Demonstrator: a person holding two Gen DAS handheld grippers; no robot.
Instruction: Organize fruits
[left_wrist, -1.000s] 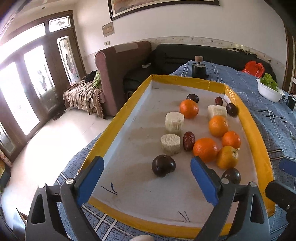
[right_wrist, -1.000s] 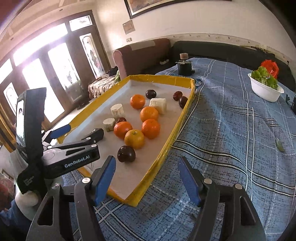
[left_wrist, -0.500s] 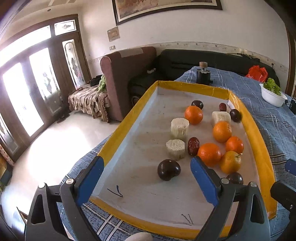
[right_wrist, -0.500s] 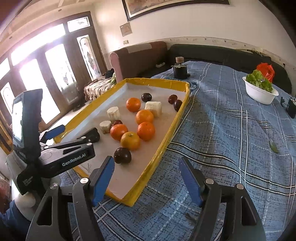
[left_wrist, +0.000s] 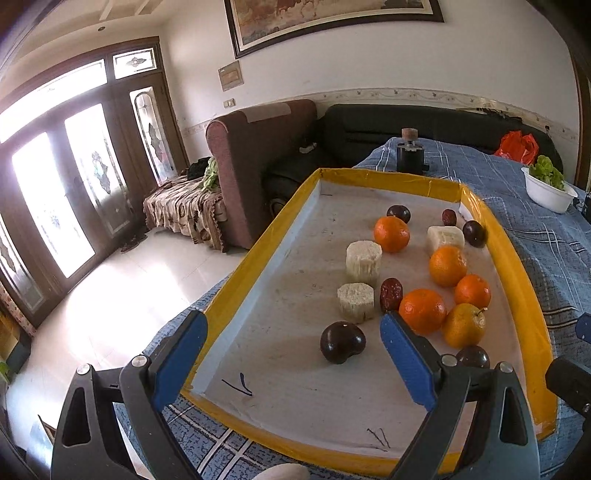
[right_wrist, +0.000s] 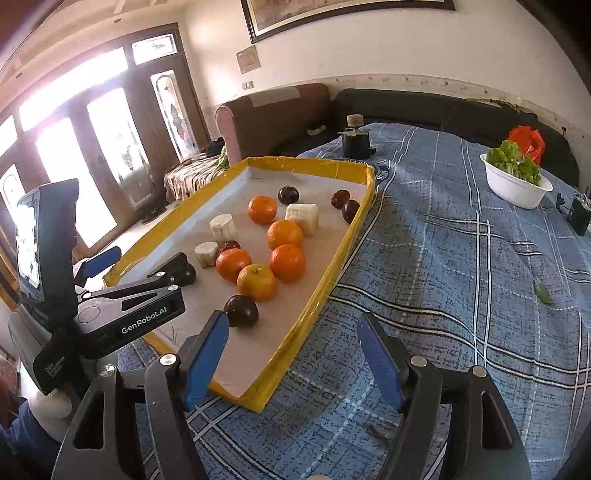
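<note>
Both claws are apart and hold nothing. The left claw (left_wrist: 291, 354) hangs over the near end of the yellow-rimmed tray (left_wrist: 255, 254), w/ the nearest dark plum (left_wrist: 341, 341) roughly between its blue pads. The right claw (right_wrist: 291, 354) sits lower right, over the tray's near right corner and the blue plaid cloth (right_wrist: 461, 258) on the table.

All the fruit lies loose inside the tray, bunched toward its right half. Five oranges: four packed close, some touching, around (left_wrist: 423, 311), plus one further back (left_wrist: 391, 233). Dark plums are scattered: one near front, one half hidden behind the left claw's right pad (left_wrist: 472, 357), one at the right wall (left_wrist: 474, 233), one at the back (left_wrist: 398, 213). Two small red dates, one mid-tray (left_wrist: 390, 293) touching an orange, one at the far end (left_wrist: 449, 217). Three pale cut chunks (sugarcane? can't tell) are mixed in, e.g. (left_wrist: 363, 259).

As for progress: kinds are interleaved, not grouped. Only the oranges come near a cluster, plums and dates are well apart from their own kind. No separate bins or dividers show, so what "organized" should look like isn't settled by the views. Judging by that, sorting looks mostly still to do, esp. plums, dates and chunks. The white bowl of greens (right_wrist: 515, 182) stands well apart on the cloth.
</note>
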